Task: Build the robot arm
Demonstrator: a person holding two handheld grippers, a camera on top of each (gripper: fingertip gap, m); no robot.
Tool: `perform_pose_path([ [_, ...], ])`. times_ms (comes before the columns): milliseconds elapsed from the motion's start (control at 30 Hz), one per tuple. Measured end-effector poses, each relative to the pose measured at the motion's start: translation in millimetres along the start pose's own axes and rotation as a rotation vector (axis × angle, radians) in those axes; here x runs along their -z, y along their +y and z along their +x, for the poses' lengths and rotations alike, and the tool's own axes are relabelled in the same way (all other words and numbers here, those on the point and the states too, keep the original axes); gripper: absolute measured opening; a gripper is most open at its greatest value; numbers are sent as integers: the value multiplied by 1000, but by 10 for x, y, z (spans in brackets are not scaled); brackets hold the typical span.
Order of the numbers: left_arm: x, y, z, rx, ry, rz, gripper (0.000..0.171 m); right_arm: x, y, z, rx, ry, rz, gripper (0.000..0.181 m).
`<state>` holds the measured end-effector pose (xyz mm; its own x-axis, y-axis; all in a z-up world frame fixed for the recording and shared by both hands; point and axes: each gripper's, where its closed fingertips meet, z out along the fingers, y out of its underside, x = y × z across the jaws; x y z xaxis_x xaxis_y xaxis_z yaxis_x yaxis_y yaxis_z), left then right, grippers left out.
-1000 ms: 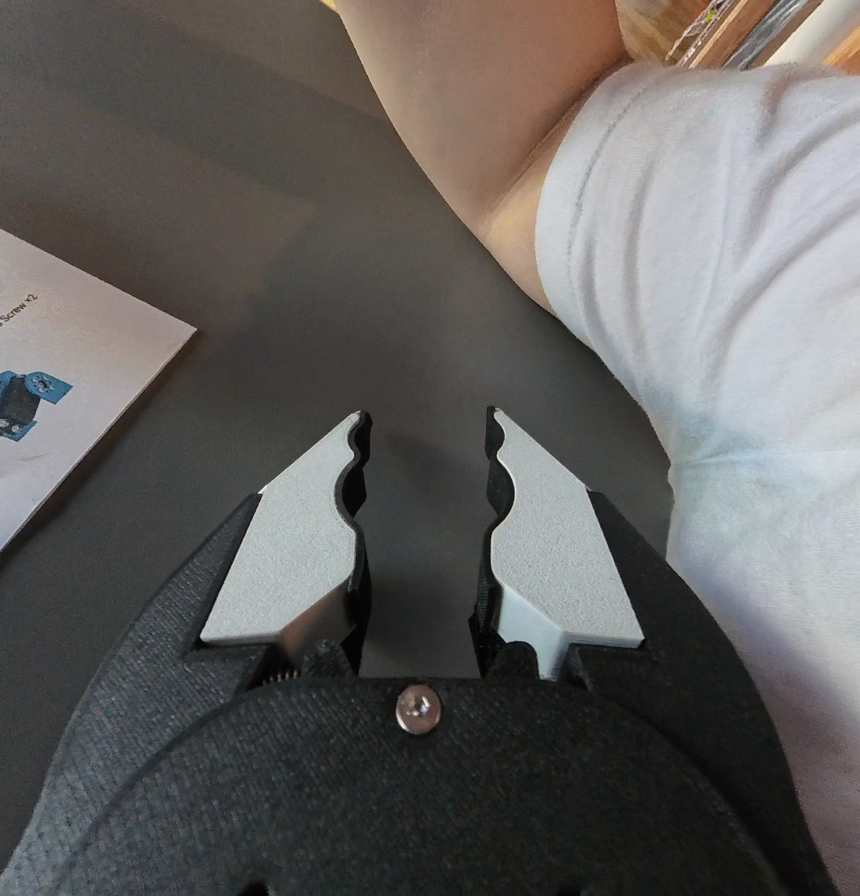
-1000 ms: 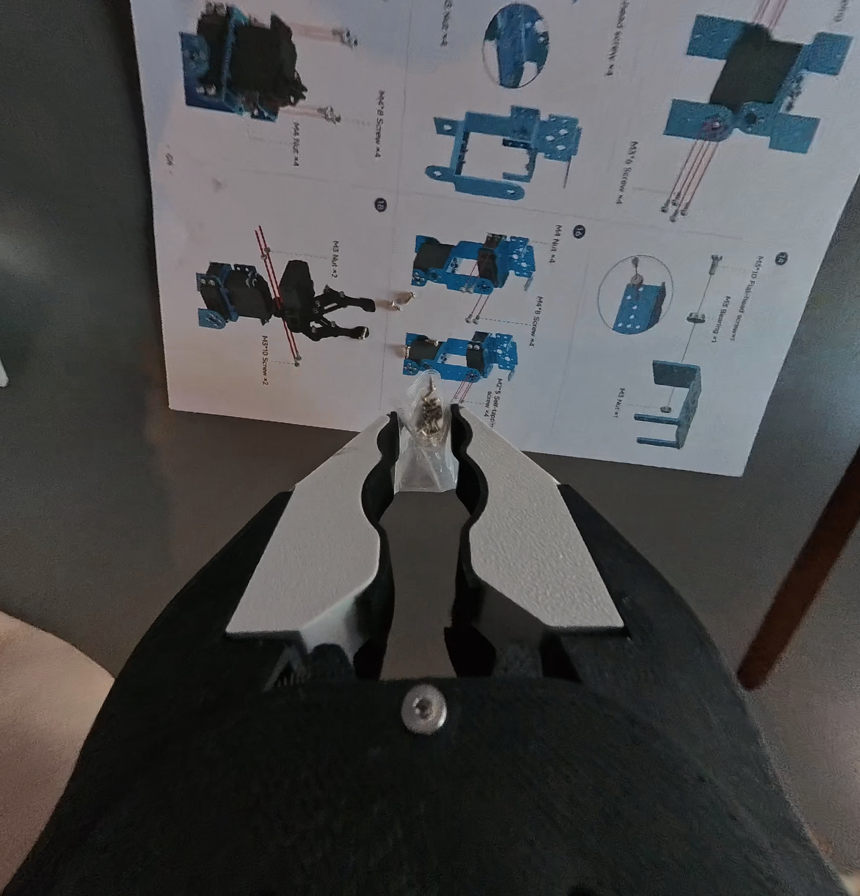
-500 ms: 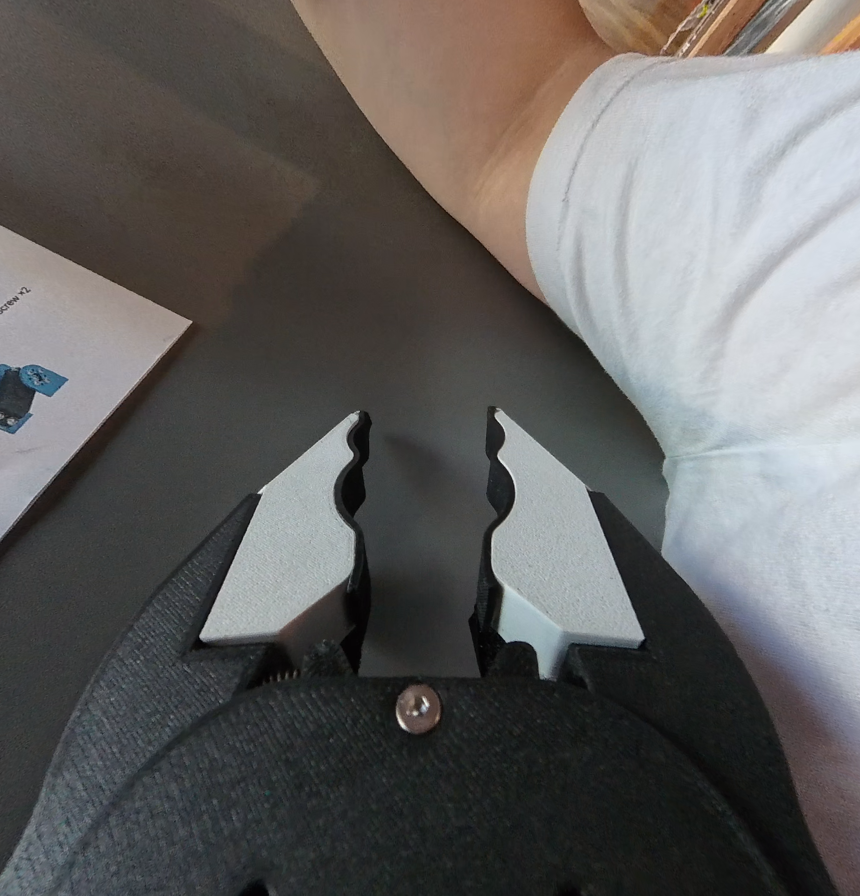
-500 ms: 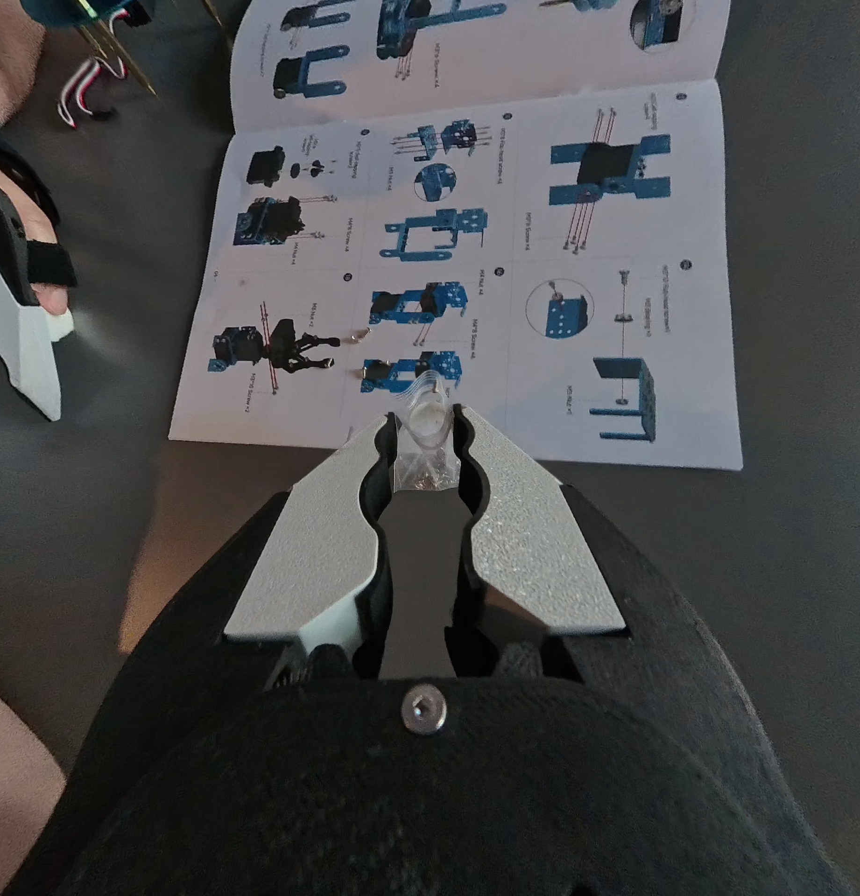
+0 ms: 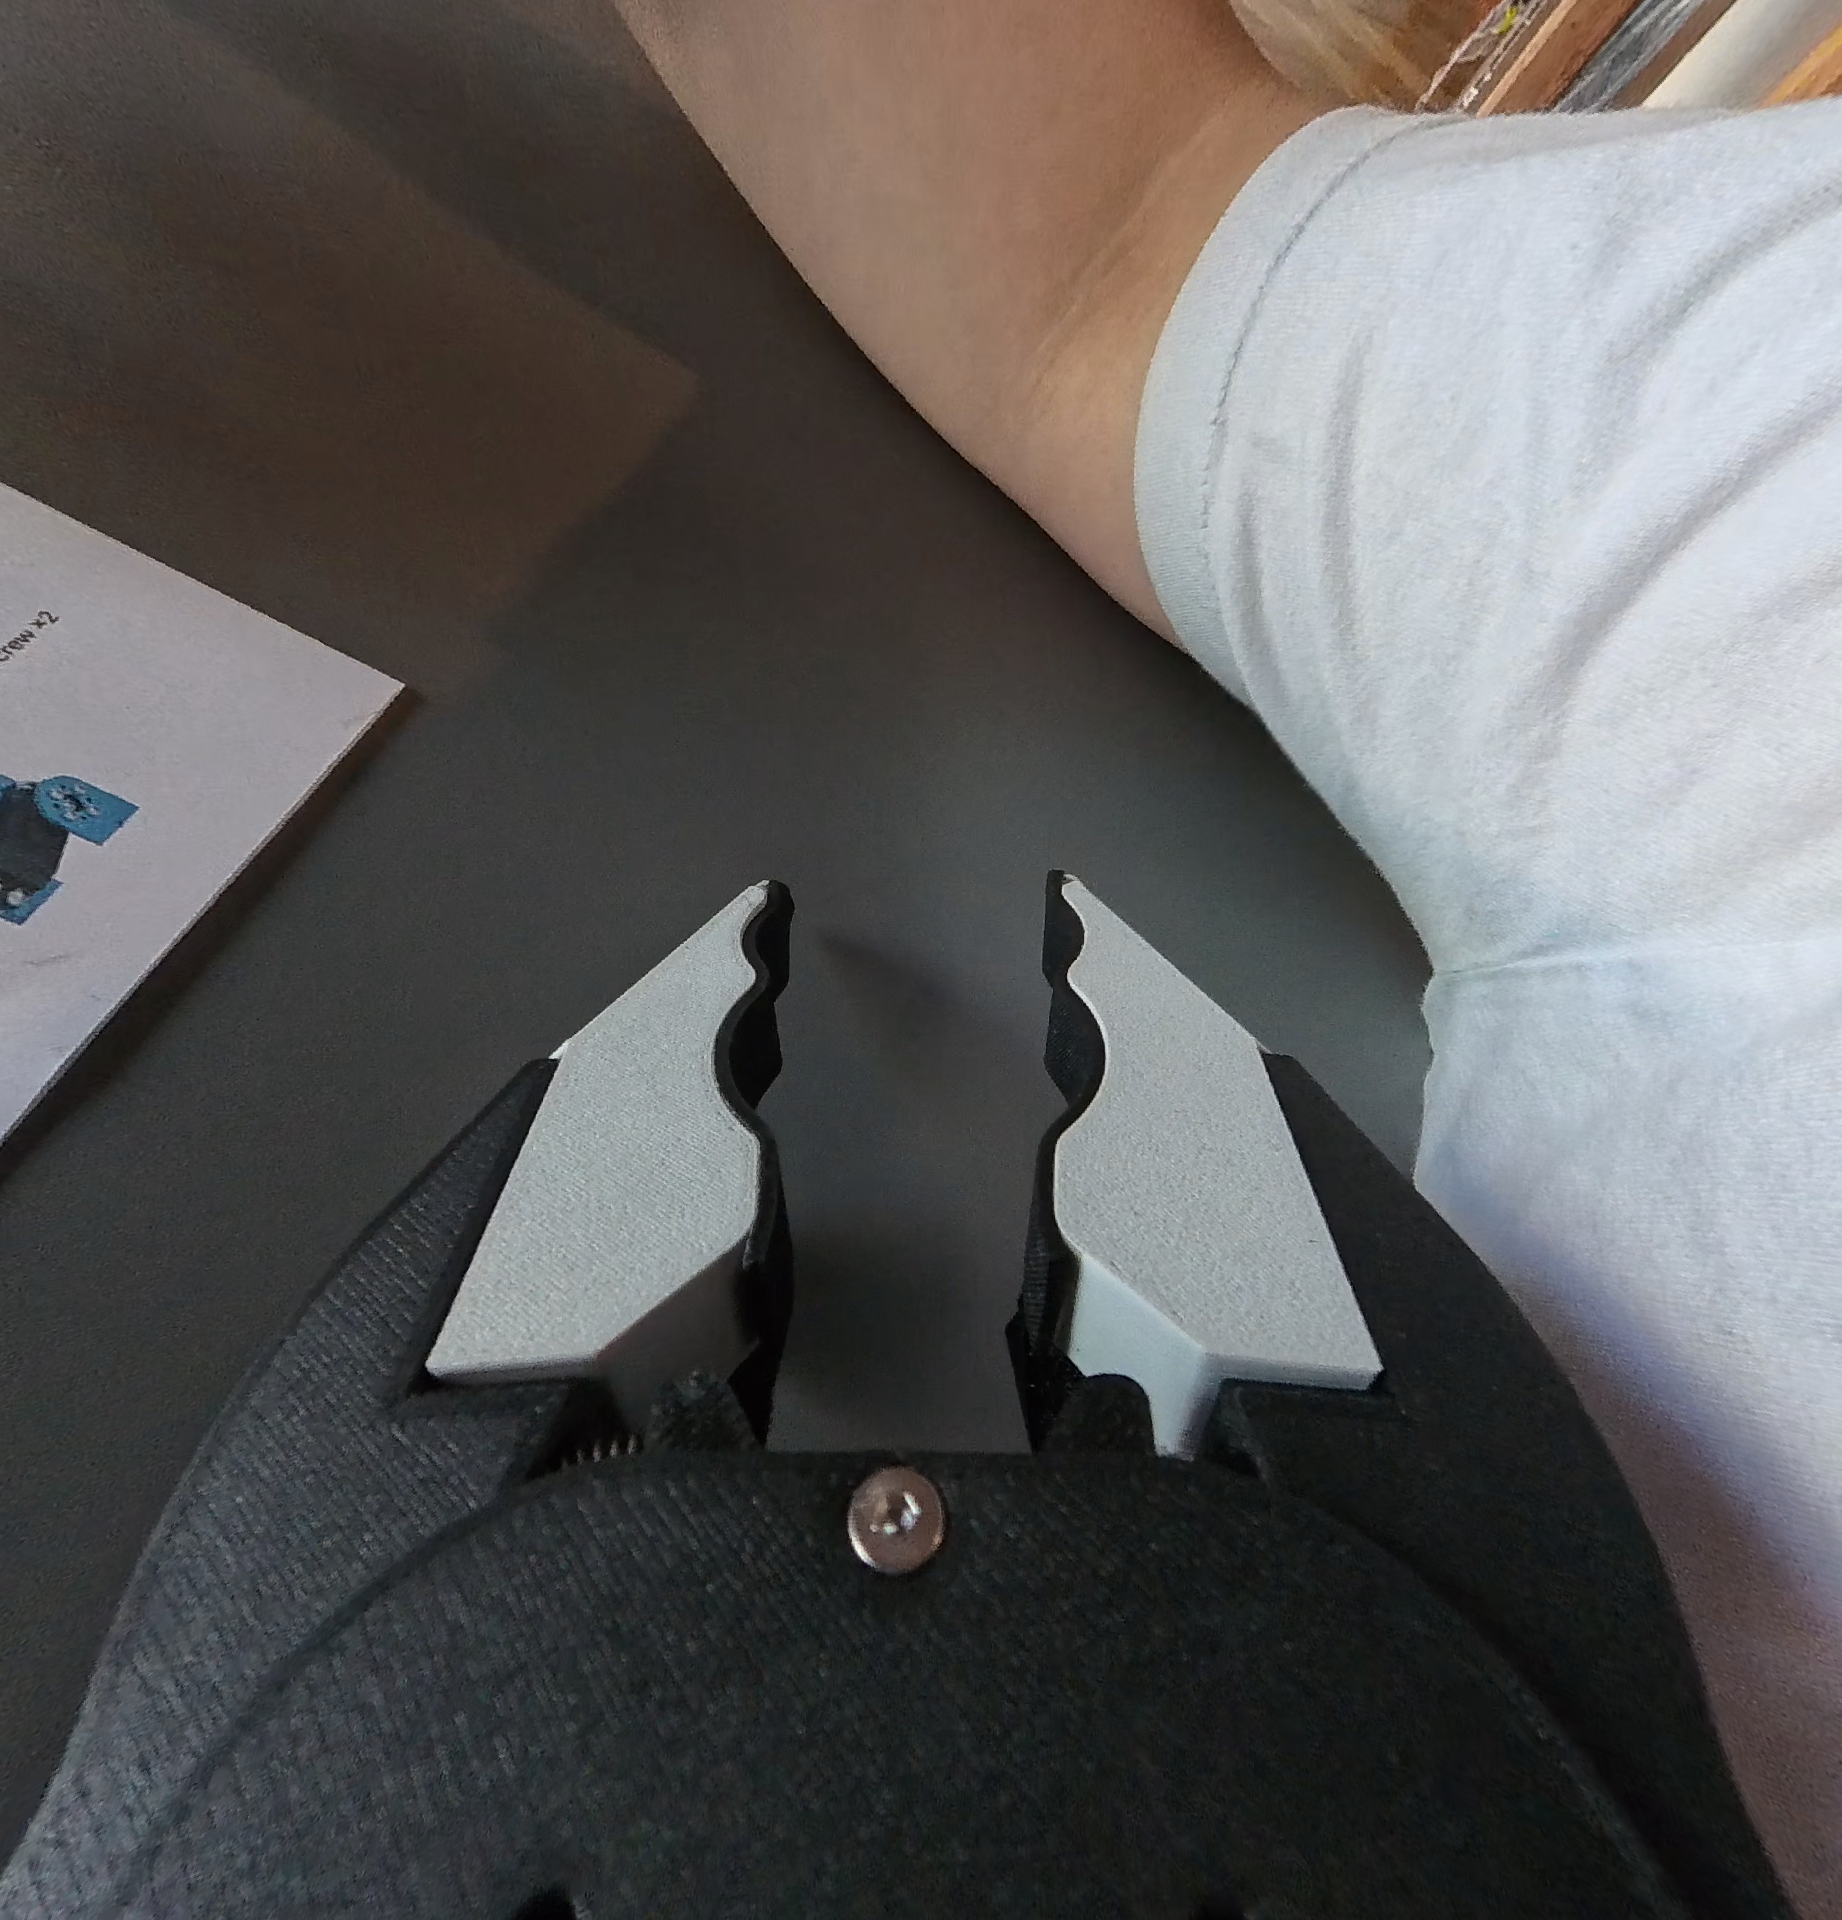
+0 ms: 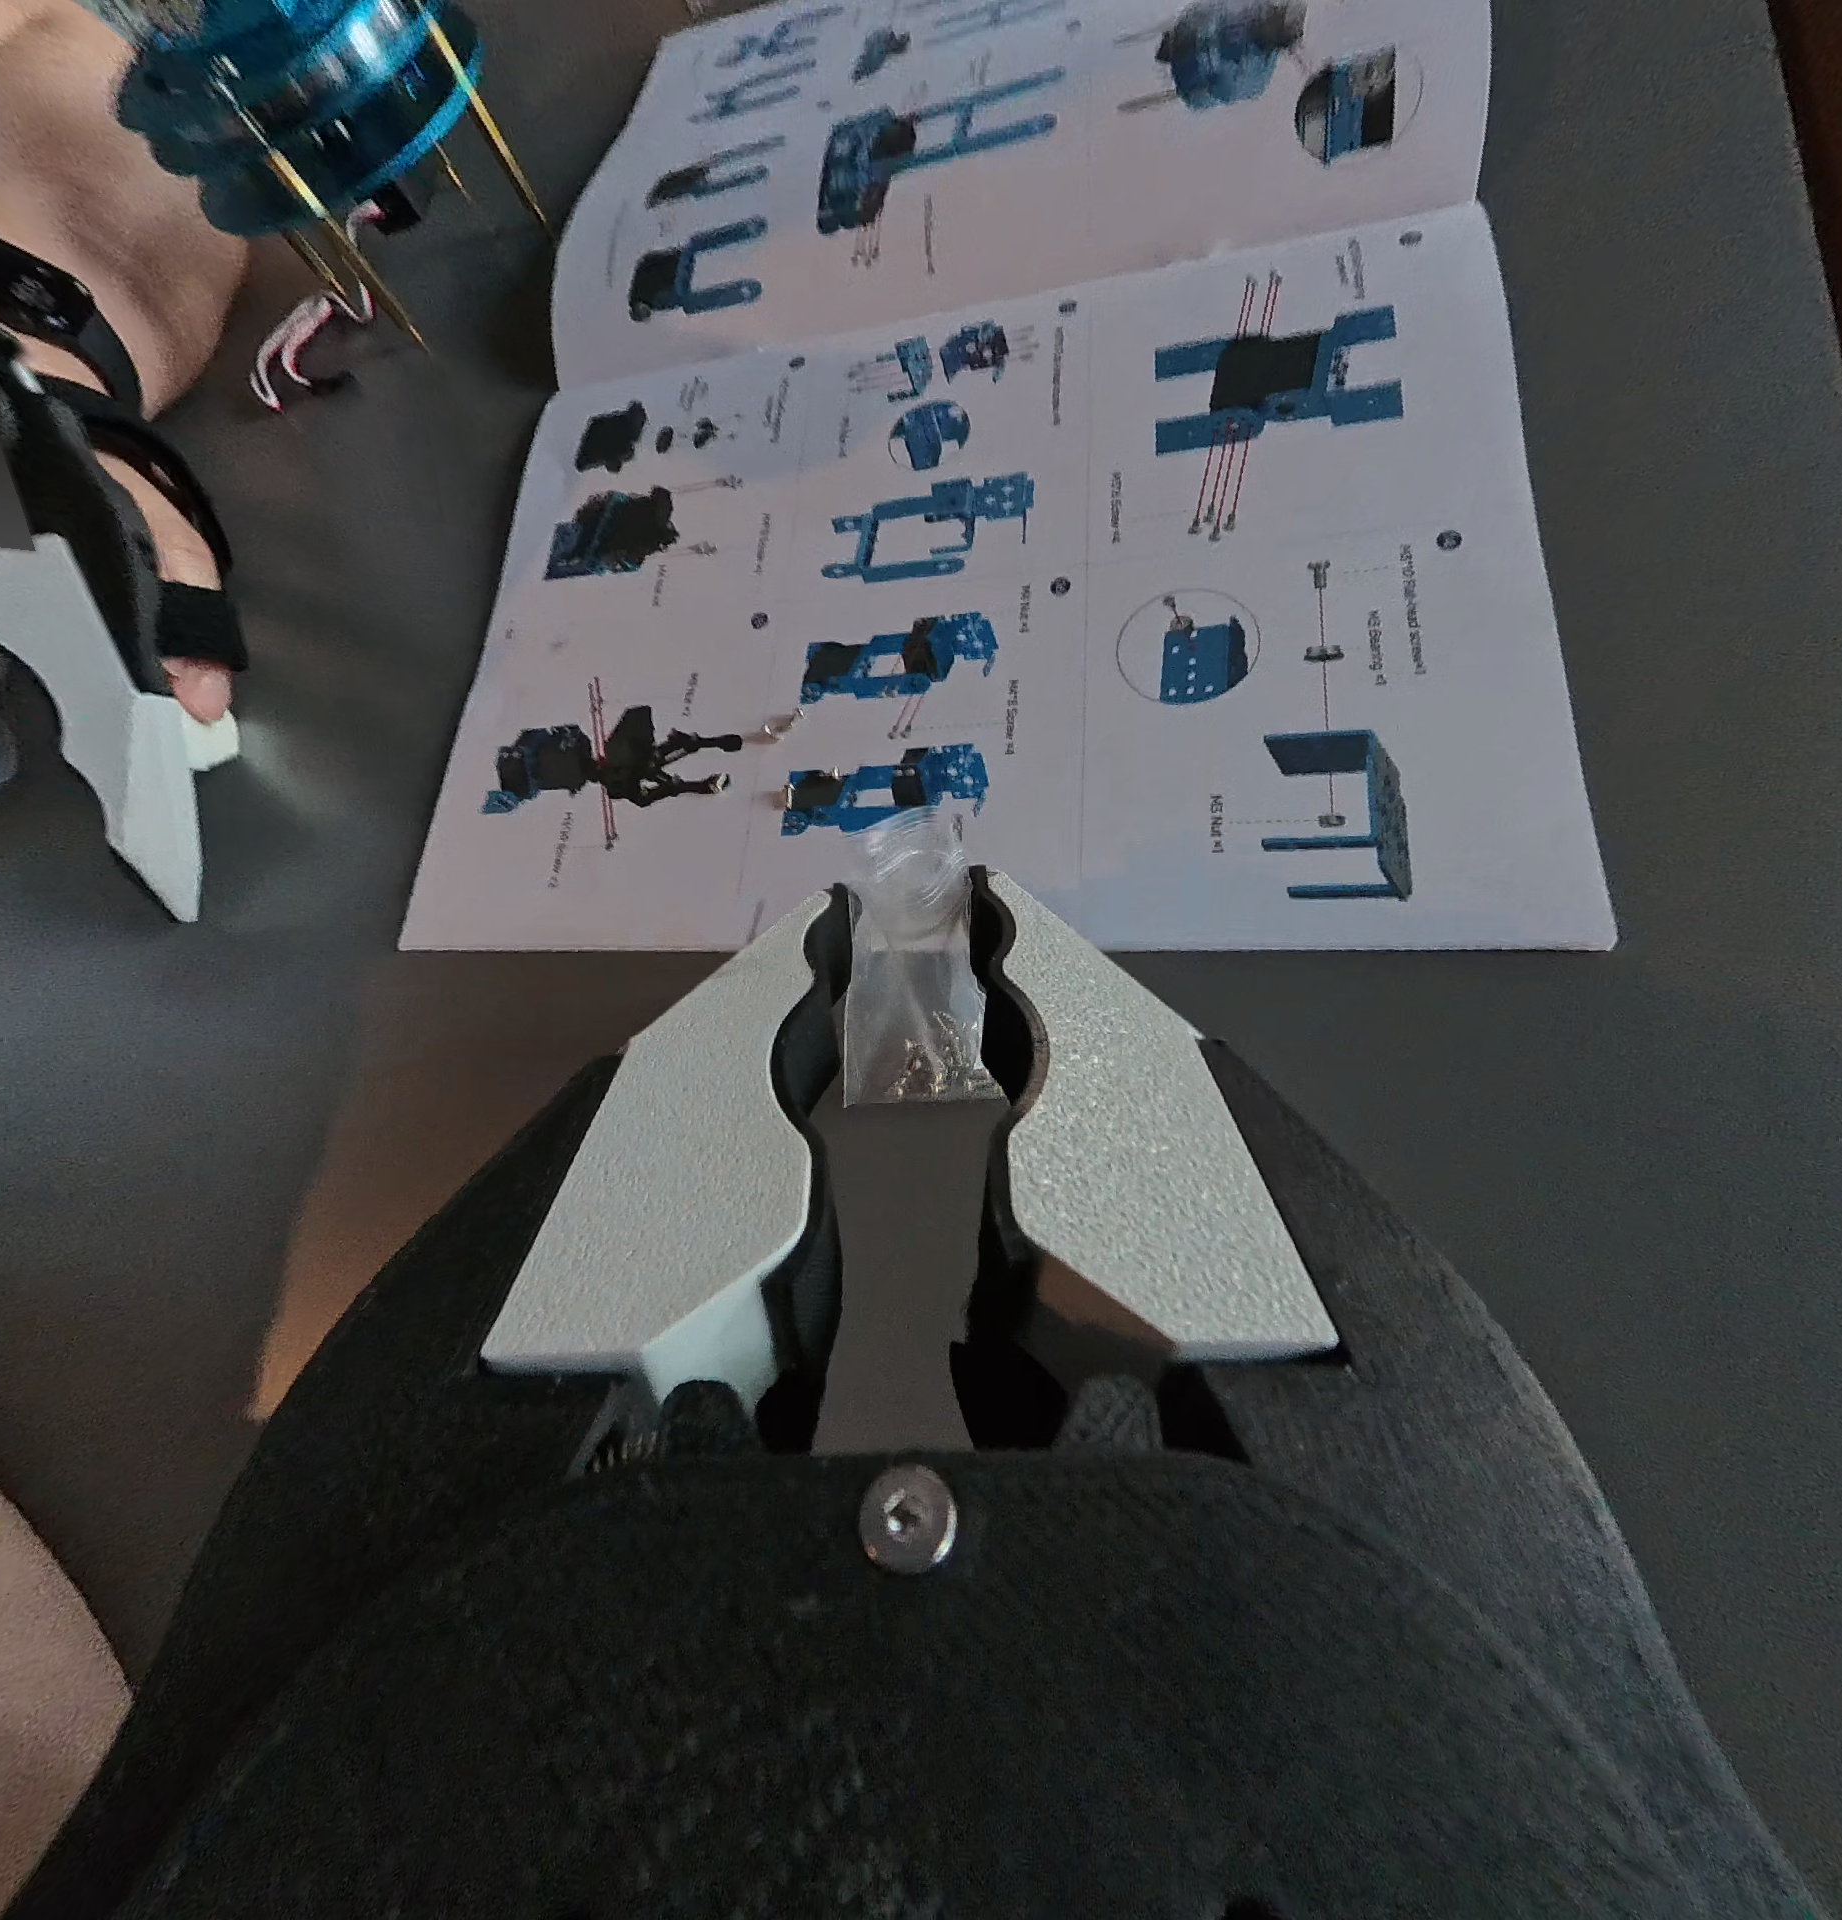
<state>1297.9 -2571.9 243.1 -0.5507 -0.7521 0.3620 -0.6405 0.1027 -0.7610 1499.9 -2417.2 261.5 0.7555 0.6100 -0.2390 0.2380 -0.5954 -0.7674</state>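
Observation:
My right gripper is shut on a small clear plastic bag of screws. It holds the bag above the dark table, just in front of the near edge of an open instruction sheet. Two loose screws lie on the sheet. My left gripper is open and empty over the bare dark table. It also shows at the left of the right wrist view. A corner of the instruction sheet lies to its left.
A person's bare arm and white sleeve fill the right of the left wrist view. A blue round assembly with gold pins and red-white wires sits at the far left of the right wrist view. The tips of one gripper are about 25 centimetres away from the tips of the other.
My right gripper has lifted and pulled back from the sheet with the bag, which now hangs with the screws at its near end. The left gripper has barely moved.

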Motion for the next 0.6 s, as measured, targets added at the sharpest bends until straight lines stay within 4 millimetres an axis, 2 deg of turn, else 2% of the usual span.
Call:
perform_pose_path([
  [67, 2, -1, 0, 3, 2, 2, 48, 46, -15, 16, -9, 2, 27, 21],
  [200, 7, -5, -6, 9, 6, 5, 47, 116, 187, 114, -74, 31, -21, 22],
  [400, 12, -4, -10, 11, 4, 6, 46, 294, 383, 178, -117, 117, -131, 24],
  [600, 8, -1, -8, 6, 1, 2, 46, 288, 493, 192, -130, 134, -214, 27],
])
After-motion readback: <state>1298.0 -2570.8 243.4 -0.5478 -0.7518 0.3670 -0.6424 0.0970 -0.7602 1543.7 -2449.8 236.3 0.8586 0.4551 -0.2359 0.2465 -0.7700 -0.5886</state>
